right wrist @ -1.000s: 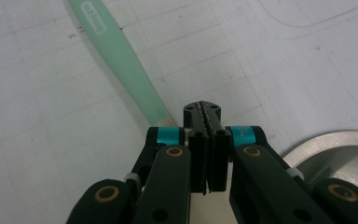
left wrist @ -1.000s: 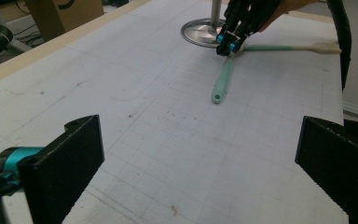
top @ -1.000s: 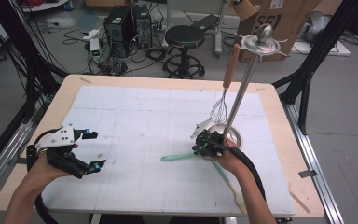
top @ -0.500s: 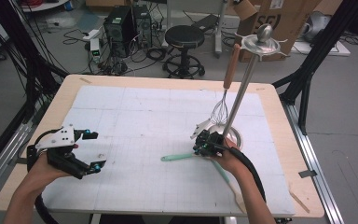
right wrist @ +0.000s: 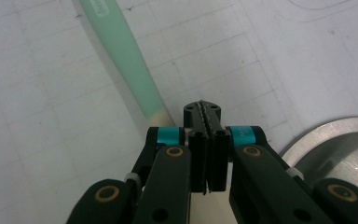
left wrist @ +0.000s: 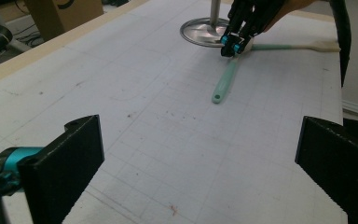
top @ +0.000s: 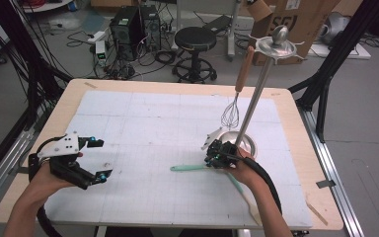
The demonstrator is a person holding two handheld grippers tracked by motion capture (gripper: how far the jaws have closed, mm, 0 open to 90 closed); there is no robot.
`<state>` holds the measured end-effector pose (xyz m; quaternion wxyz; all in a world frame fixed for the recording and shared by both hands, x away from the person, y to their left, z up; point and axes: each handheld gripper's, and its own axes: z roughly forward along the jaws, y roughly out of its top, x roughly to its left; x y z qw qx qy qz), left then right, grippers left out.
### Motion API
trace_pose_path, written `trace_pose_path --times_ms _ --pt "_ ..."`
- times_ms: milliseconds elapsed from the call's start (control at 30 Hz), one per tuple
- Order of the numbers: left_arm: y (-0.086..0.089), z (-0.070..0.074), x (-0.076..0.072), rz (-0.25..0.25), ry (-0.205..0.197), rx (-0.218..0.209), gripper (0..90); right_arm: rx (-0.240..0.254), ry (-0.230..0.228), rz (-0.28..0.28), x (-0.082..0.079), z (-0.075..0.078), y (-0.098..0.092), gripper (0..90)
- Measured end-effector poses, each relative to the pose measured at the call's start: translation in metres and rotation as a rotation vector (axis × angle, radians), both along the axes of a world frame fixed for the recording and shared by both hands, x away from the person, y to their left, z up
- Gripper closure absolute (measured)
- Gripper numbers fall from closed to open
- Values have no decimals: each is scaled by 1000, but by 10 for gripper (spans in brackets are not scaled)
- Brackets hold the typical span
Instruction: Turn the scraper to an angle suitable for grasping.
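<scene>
Right gripper (right wrist: 204, 116) clenched empty over mint-green silicone spatula (right wrist: 121, 56); I'd reopen, straddling the handle toward eleven o'clock.

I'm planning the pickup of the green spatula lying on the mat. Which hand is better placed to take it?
Right. The right gripper sits directly over the green spatula beside the stand's base, jaws shut. The left gripper, jaws open, is far across the mat near the table's left edge.
</scene>
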<state>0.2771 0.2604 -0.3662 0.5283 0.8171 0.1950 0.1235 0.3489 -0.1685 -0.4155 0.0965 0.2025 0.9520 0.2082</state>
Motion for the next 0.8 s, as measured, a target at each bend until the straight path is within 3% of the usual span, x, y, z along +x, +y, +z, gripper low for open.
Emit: trace_pose_path --times_ms 800 --pt "-1 1 0 -3 -3 -2 17 -26 74 70 -24 2 -3 894"
